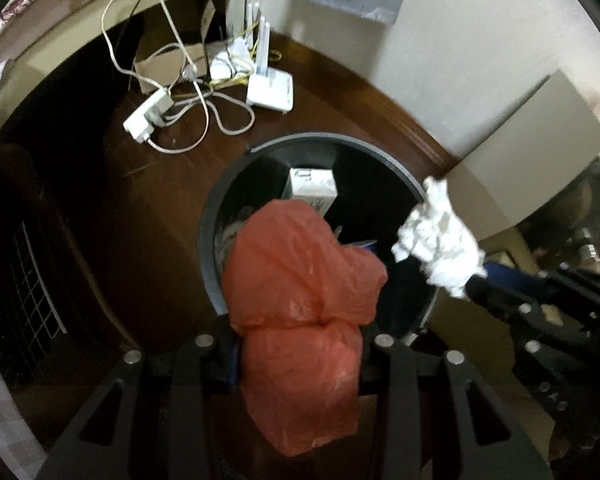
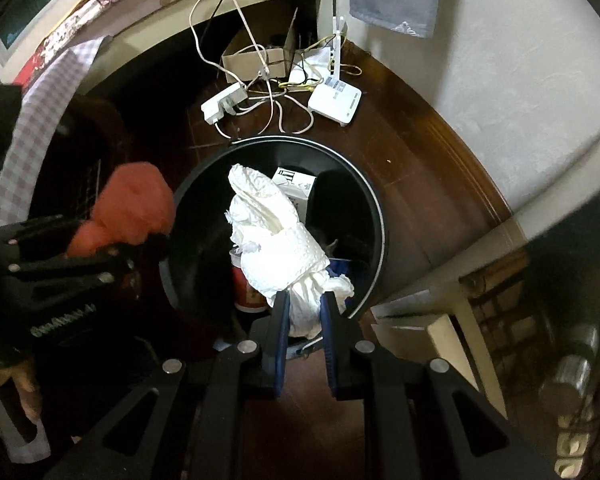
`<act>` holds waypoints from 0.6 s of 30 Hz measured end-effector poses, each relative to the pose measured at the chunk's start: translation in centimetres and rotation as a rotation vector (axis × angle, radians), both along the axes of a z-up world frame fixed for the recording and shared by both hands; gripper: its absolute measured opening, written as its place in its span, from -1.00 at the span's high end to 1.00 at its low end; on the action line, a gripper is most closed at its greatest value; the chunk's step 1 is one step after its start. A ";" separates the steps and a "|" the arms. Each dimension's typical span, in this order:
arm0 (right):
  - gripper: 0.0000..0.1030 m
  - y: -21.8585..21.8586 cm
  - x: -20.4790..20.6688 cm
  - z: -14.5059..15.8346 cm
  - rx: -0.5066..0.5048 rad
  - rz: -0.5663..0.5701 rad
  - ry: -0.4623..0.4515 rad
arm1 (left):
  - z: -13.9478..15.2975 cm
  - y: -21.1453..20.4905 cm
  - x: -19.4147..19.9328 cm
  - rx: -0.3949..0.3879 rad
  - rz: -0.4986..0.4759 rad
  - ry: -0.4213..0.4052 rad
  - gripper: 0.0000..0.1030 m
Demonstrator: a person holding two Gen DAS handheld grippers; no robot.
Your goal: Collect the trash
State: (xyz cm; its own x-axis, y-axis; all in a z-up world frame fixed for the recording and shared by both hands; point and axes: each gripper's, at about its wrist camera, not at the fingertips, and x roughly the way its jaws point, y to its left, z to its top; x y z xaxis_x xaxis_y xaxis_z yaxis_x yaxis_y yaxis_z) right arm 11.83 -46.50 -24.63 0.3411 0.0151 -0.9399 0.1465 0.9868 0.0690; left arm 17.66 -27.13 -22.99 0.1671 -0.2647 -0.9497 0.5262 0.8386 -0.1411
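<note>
- Two grippers are seen above one black trash bin (image 2: 376, 216): the left gripper (image 1: 300, 344) is clamped on one orange plastic bag (image 1: 300, 280), the right gripper (image 2: 304, 312) is pinched on one crumpled white paper towel (image 2: 272, 240).
- Both items are held over the bin's mouth.
- Inside the bin, one white carton (image 1: 310, 186) and one red cup (image 2: 246, 284) are visible.
- On the wooden floor (image 2: 412, 184), one white router (image 2: 334, 102) and one power strip (image 2: 222, 104) are counted.

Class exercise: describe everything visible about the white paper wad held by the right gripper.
The white paper wad is crumpled, embossed tissue or paper towel, twisted into a long bunch. Its lower end is pinched between the blue pads of the right gripper; the rest sticks out above the open black bin, touching nothing else visible.
</note>
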 end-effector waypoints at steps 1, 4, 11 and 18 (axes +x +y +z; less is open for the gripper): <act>0.67 0.0 0.2 -0.1 -0.004 0.006 0.004 | -0.4 0.1 0.1 0.002 0.008 0.013 0.23; 0.67 0.1 0.7 -0.5 -0.007 0.028 0.011 | -1.5 0.2 0.8 0.007 0.031 0.048 0.21; -0.43 -0.2 0.4 -2.1 -0.106 0.040 0.028 | -1.6 0.8 0.5 0.060 0.093 0.016 -0.96; -0.91 -0.4 -3.0 2.5 -0.021 -0.026 -0.028 | 5.1 3.3 -1.9 0.077 0.119 -0.145 -0.99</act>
